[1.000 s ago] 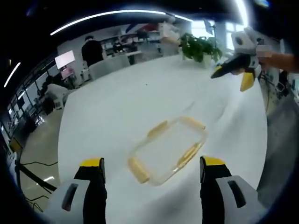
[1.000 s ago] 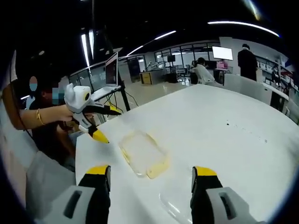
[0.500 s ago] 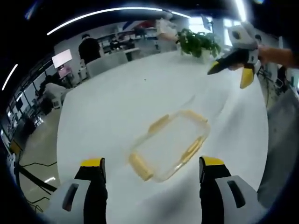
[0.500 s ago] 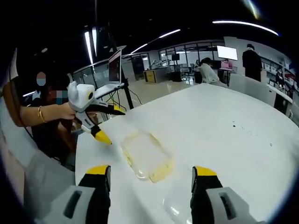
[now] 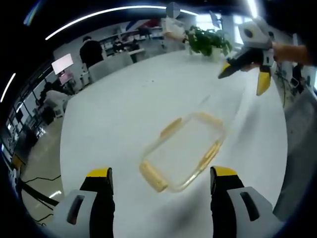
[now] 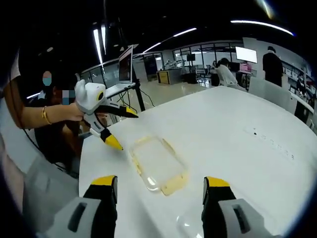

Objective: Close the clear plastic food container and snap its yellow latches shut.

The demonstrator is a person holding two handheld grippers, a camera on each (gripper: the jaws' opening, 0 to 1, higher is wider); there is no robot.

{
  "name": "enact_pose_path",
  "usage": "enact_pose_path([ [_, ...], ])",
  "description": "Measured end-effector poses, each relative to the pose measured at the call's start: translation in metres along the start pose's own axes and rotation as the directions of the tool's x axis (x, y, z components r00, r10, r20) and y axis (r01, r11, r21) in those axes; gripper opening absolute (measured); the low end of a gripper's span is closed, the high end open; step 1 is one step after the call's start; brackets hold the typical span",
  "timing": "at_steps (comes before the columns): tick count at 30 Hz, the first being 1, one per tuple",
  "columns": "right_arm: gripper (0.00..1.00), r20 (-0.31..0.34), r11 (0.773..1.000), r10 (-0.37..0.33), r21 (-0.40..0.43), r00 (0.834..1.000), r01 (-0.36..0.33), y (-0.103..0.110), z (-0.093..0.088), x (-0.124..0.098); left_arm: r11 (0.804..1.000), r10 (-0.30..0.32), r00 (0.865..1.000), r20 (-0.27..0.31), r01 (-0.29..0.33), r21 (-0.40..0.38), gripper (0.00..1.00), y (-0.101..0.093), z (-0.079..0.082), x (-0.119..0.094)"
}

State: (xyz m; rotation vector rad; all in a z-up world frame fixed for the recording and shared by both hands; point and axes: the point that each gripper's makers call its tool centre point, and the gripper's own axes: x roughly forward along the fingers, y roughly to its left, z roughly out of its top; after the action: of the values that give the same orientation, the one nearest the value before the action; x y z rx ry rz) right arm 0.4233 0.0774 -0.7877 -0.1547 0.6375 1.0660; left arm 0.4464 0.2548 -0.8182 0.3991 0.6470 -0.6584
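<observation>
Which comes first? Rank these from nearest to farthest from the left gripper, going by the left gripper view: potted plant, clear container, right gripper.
1. Clear container, on the white table just ahead of the left gripper.
2. Right gripper, held above the table, upper right.
3. Potted plant, at the table's far end.

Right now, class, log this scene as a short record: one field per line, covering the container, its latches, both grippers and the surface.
container: clear plastic food container lying flat on the white table, nothing gripping it
latches: yellow latches along its edges; whether they are snapped cannot be told
left gripper: left gripper open, held in the air to one side of the container
right gripper: right gripper open, raised above the table beyond the container
background: potted plant at the table's far end
</observation>
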Motion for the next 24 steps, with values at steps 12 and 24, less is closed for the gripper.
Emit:
enact_pose_path([
  [12, 0.69, -0.04, 0.999, 0.041, -0.032, 0.998, -0.042, 0.008, -0.004, 0.016, 0.999, -0.024, 0.999, -0.035, 0.026, 0.035, 0.77, 0.001, -0.008, 0.006],
  [24, 0.69, -0.084, 0.995, 0.059, -0.074, 0.995, -0.066, 0.005, -0.007, 0.029, 0.994, -0.071, 0.995, -0.068, 0.076, 0.079, 0.71, 0.002, -0.011, 0.012],
])
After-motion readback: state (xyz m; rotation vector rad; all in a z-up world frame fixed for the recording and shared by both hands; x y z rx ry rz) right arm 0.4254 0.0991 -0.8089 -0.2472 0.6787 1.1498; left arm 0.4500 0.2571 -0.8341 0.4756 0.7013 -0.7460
